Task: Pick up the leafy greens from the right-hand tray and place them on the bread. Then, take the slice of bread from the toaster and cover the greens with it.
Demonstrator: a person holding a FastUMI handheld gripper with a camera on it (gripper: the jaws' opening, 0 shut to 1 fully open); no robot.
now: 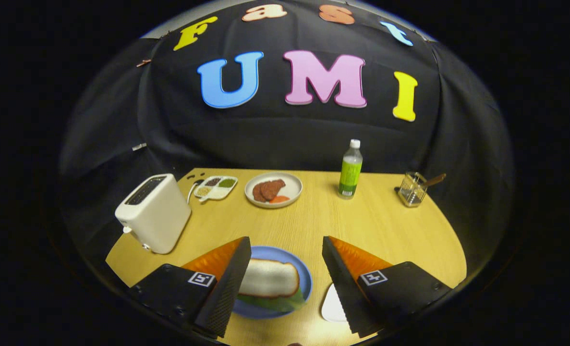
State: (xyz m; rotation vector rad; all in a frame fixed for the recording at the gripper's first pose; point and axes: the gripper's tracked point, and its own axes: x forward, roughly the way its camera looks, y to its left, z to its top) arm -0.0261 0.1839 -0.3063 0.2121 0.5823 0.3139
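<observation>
A: Status of bread [269,278] and greens [277,302]?
B: Bread lies on the greens on the near blue plate [285,253], between the open, empty jaws of the gripper [286,262].
A: Next move?
B: Both steps appear complete; toaster [153,213] sits far left. Retreat clear.

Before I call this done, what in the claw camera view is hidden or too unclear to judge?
- Lower bread slice, if any: hidden under the white bread slice and green leafy greens on the round blue plate.
- White tray: mostly hidden behind a finger of the open claw.
- White toaster slots: too dark to see inside.
- Small divided white dish: contents too small to identify.
</observation>
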